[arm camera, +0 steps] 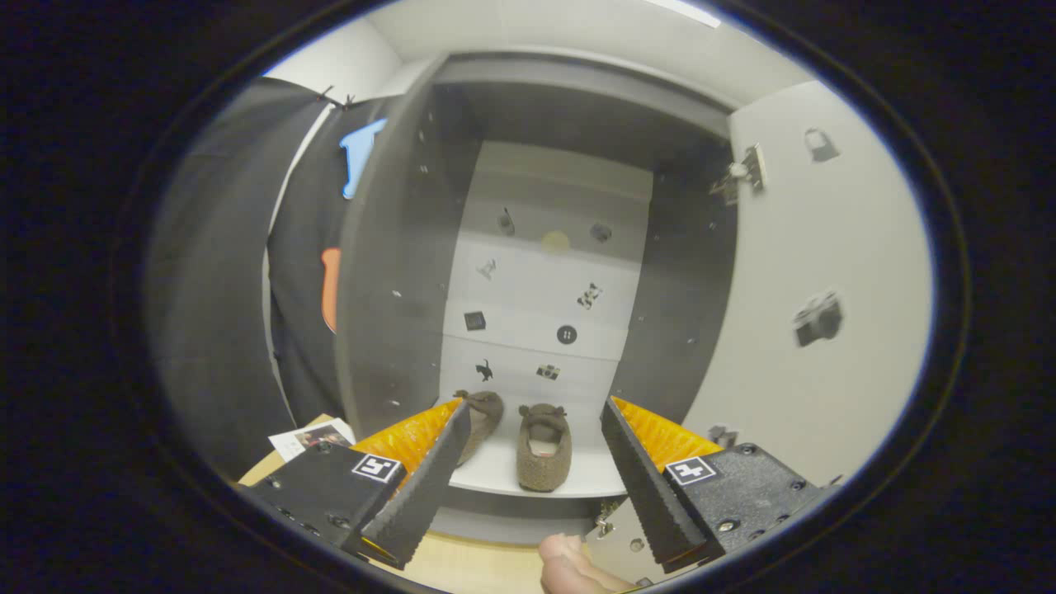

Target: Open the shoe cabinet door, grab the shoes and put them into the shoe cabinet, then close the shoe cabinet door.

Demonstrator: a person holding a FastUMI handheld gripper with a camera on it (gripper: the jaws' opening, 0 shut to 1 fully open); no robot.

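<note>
gripper point(536, 470): held level, pointing straight into the open shoe cabinet point(396, 272); fingers spread wide, nothing between the pads, no contact with anything
fingers: left finger point(429, 483) and right finger point(639, 478) sit just near of the bottom shelf edge, one on each side of the shoes
hand: a fingertip point(569, 565) pokes in at the near edge, below the right finger; rest of hand hidden
shoes: 2 brown fuzzy slippers, both inside the cabinet on the bottom shelf point(495, 474)
right slipper point(544, 445): fully visible, lying flat between the finger lines, heel toward the gripper
left slipper point(483, 412): just left of it, partly hidden behind the left finger; can't tell if the two touch
door point(817, 289): 1, swung open to the right, hinge point(742, 175) showing at top
stickers: several small ones on the cabinet back panel and door, too small to count surely
room: open shelf space right of the right slipper; cabinet walls close on left and right
floor point(462, 565): light wood strip near the cabinet base
</note>
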